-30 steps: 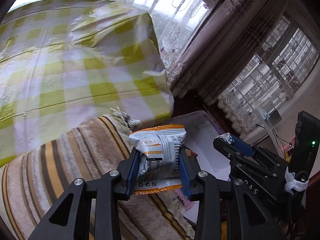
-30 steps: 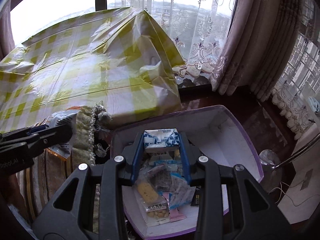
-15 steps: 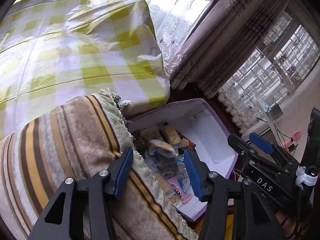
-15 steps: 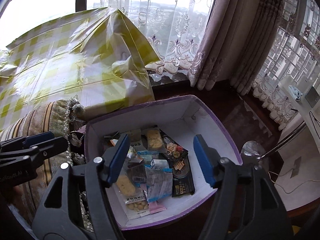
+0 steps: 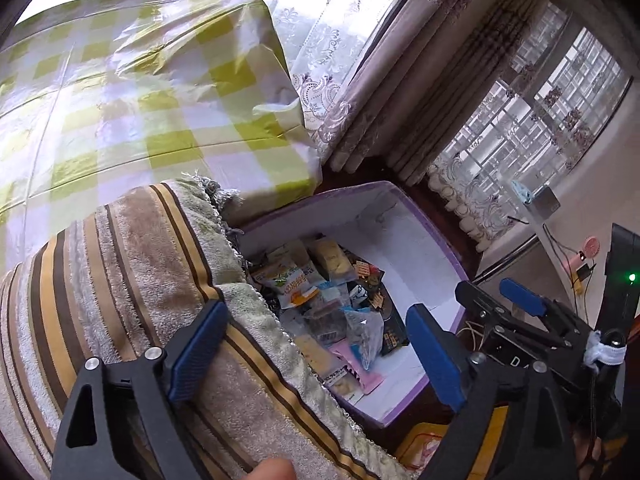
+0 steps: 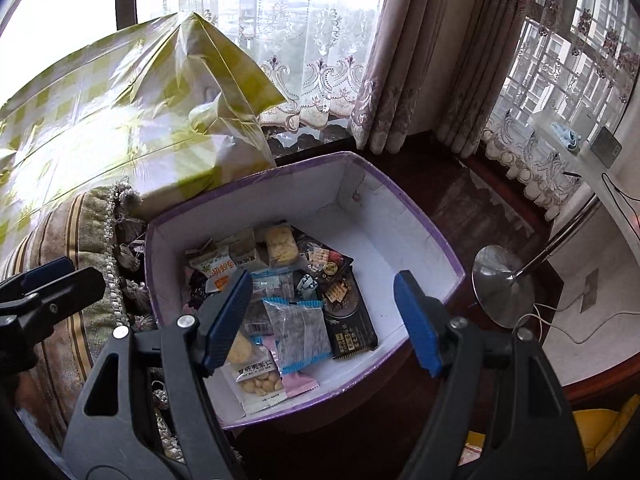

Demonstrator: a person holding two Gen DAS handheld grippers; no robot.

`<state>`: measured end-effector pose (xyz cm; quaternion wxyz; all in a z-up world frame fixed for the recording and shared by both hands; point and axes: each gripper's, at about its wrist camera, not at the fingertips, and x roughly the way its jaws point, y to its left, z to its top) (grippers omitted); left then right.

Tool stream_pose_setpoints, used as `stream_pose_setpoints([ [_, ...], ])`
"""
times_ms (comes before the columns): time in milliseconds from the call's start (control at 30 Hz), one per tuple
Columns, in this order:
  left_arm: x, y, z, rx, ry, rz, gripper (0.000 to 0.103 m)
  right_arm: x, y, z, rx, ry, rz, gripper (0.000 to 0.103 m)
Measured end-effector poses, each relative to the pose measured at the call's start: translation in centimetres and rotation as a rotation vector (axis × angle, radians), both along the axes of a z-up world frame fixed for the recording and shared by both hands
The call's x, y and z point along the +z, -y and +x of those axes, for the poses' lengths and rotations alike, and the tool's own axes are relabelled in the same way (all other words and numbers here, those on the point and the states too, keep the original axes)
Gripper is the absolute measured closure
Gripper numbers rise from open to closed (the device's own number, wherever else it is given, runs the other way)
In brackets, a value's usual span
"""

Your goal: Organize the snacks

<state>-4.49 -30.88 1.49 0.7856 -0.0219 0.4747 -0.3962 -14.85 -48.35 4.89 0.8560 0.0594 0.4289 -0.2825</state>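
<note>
The purple-rimmed box (image 6: 416, 216) sits at centre, snack packets (image 6: 296, 328) heaped toward its seven o'clock corner. The left gripper (image 5: 316, 344) and right gripper (image 6: 324, 316) hang spread wide, empty. Packets look light, crinkly, slippery, crushable; pinch a sealed edge.

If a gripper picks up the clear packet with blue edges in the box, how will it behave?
The clear blue-edged plastic packet looks thin and crinkled, so it is probably floppy and light. Its glossy film may slip. It lies loose atop other snacks, so it should lift freely.
</note>
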Motion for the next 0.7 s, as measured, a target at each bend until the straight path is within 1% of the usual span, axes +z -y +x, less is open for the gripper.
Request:
stream_pose_setpoints([
  [67, 0.00, 0.20, -0.15, 0.003, 0.008, 0.015, 0.009, -0.14, 0.05, 0.04, 0.004, 0.000, 0.008, 0.027],
  [233, -0.08, 0.16, -0.05, 0.002, 0.008, 0.011, 0.009, -0.28, 0.04, 0.00, 0.005, -0.003, 0.004, 0.027],
  [367, -0.17, 0.62, -0.28, -0.009, 0.034, 0.047, 0.008, -0.59, 0.45, 0.01, -0.004, -0.006, 0.020, 0.027],
  [700, -0.28, 0.74, -0.31, -0.011, 0.037, 0.045, 0.007, -1.00, 0.79, -0.18, -0.005, -0.013, 0.026, 0.027],
])
